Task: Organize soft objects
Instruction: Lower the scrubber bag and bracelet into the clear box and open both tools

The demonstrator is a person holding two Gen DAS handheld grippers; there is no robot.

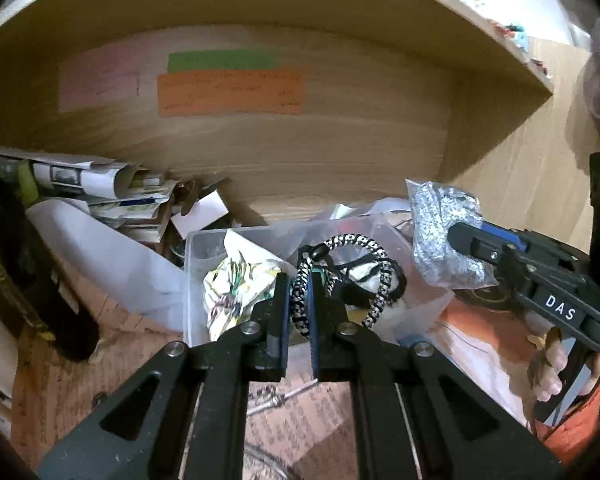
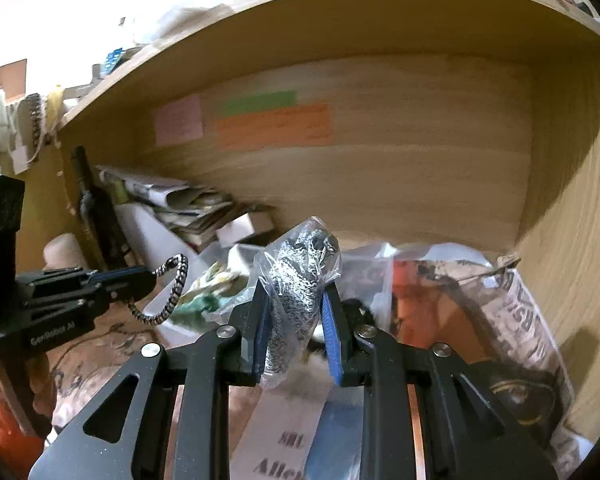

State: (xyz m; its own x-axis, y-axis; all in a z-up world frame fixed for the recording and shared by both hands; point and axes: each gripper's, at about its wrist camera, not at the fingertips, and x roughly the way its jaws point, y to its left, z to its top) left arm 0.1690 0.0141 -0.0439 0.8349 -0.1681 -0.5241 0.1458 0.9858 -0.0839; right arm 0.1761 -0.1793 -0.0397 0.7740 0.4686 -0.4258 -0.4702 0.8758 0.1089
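My left gripper [image 1: 300,300] is shut on a black-and-white braided cord loop [image 1: 374,280], held over a clear plastic box [image 1: 196,280] with a crumpled patterned cloth [image 1: 236,284] inside. My right gripper [image 2: 294,312] is shut on a clear plastic bag of grey speckled fabric [image 2: 296,280]. In the left wrist view the right gripper [image 1: 460,240] holds that bag [image 1: 436,224] above the box's right side. In the right wrist view the left gripper [image 2: 148,276] holds the cord [image 2: 172,292] at the left.
All this is inside a wooden shelf compartment [image 1: 300,152] with coloured paper notes [image 1: 228,92] on its back wall. Stacked papers and booklets [image 1: 112,196] lie at the back left. A dark bottle [image 2: 100,208] stands at the left. A newspaper and plastic bags [image 2: 520,320] lie at the right.
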